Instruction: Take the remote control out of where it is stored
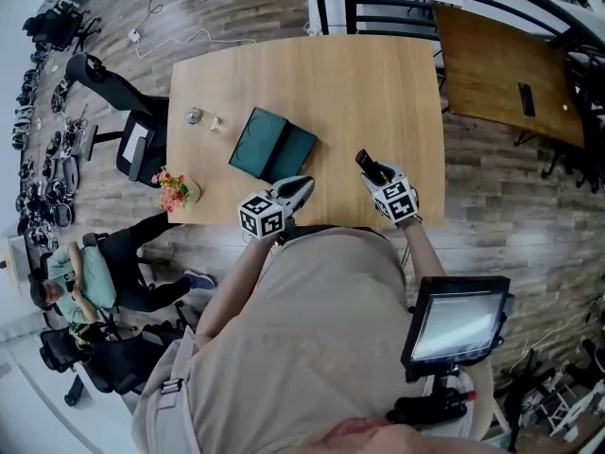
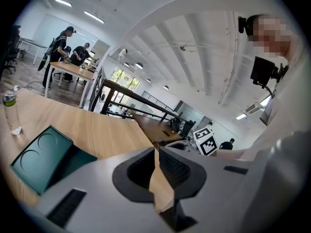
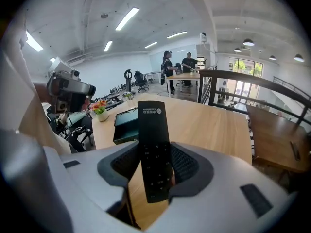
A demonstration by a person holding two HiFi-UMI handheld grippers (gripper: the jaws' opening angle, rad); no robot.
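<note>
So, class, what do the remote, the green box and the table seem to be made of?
The remote looks like matte black plastic, moulded buttons. The green box: probably card or leatherette, dull sheen, crisp edges. The table: wood or wood-look laminate, pale grain lines.

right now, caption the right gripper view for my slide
Right gripper grips a black remote control between its fingers over the wooden table, dark green box behind.
</note>
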